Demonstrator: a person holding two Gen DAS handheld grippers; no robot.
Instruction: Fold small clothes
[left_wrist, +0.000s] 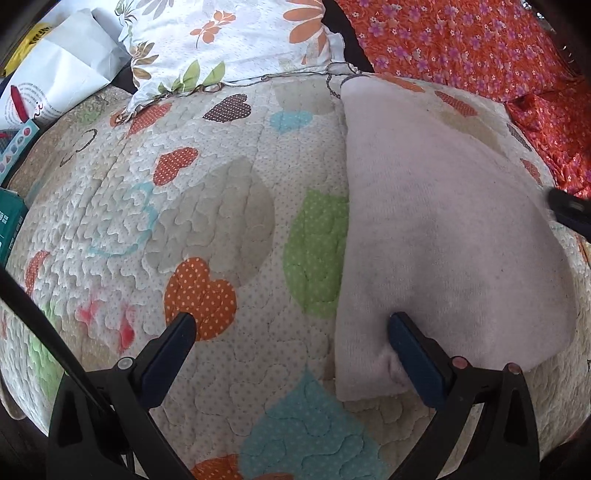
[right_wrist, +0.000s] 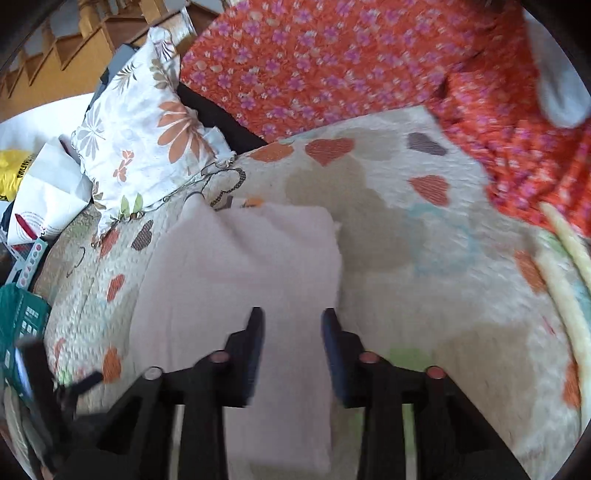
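A pale pink small garment (left_wrist: 443, 229) lies folded flat on a heart-patterned quilt (left_wrist: 207, 221). My left gripper (left_wrist: 291, 321) is open at the garment's near left corner; its right finger (left_wrist: 406, 339) rests on the pink cloth and its left finger is over the quilt. In the right wrist view the garment (right_wrist: 236, 266) lies ahead and below. My right gripper (right_wrist: 293, 317) is open above the garment's near right edge, holding nothing. The right gripper's tip shows at the far right edge of the left view (left_wrist: 569, 214).
A floral white pillow (left_wrist: 229, 40) lies at the quilt's far edge. An orange flowered cloth (left_wrist: 480, 48) covers the far right. A white paper bag (left_wrist: 62, 70), a yellow bag (right_wrist: 14, 173) and green boxes (right_wrist: 22, 325) sit at the left.
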